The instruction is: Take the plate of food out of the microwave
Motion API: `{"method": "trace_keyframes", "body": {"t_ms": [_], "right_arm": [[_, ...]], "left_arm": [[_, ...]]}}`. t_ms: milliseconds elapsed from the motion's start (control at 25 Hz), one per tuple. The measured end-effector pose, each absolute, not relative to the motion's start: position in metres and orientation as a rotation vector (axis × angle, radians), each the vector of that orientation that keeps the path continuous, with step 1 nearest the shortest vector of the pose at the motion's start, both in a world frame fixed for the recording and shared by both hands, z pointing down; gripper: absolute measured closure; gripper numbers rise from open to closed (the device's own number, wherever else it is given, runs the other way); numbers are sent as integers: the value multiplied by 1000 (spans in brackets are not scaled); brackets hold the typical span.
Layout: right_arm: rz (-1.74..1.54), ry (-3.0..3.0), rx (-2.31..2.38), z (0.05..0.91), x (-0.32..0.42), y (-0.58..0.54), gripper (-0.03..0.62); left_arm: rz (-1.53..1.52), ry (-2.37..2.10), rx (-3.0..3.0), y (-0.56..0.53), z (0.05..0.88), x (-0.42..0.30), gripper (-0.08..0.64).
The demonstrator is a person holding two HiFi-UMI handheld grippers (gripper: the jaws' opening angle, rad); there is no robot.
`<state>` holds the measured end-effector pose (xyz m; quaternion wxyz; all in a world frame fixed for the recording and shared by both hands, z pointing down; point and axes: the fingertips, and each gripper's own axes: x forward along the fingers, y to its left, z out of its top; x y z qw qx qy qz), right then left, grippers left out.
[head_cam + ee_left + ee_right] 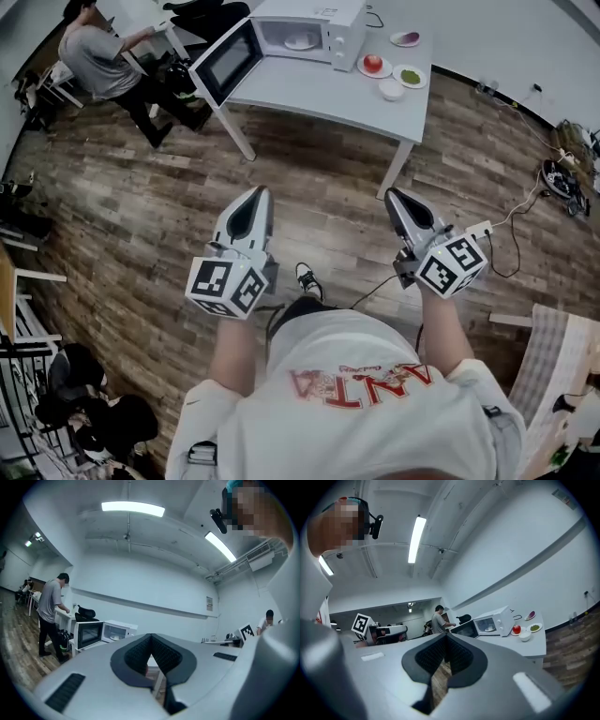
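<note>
A white microwave [314, 28] stands on a white table [319, 89] far ahead, its door [225, 61] swung open to the left. Inside it rests a white plate of food [300, 41]. My left gripper [251, 199] and right gripper [394, 197] hover over the wooden floor, well short of the table, both shut and empty. In the left gripper view the closed left gripper [151, 635] points toward the microwave [117, 631] and the plate [115, 637]. Past the shut right gripper [446, 637], the right gripper view shows the microwave [494, 620] and the plate [489, 628].
Right of the microwave sit a plate with a red apple [373, 65], a plate of green food [410, 76], a white bowl [391, 90] and a small dish [405, 38]. A person [98, 56] stands at a desk back left. Cables and a power strip [478, 230] lie on the floor at right.
</note>
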<state>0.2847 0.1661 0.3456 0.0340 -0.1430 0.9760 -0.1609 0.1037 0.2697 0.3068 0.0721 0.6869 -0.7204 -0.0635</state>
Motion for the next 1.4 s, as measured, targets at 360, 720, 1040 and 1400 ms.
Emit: {"method": "trace_keyframes", "body": {"t_ms": [360, 720, 1040, 1400], "right_arm": [[-547, 3031, -417, 340, 123, 102, 589], [-585, 3092, -405, 348, 45, 81, 589], [-638, 3063, -421, 349, 4, 39, 589], [-729, 3001, -419, 361, -36, -63, 589]], "left_arm": [[-167, -2200, 2014, 218, 308, -57, 554], [-189, -2177, 2031, 200, 323, -121, 554], [-215, -2178, 2029, 175, 322, -154, 554], [-245, -2215, 2039, 81, 310, -194, 554]]}}
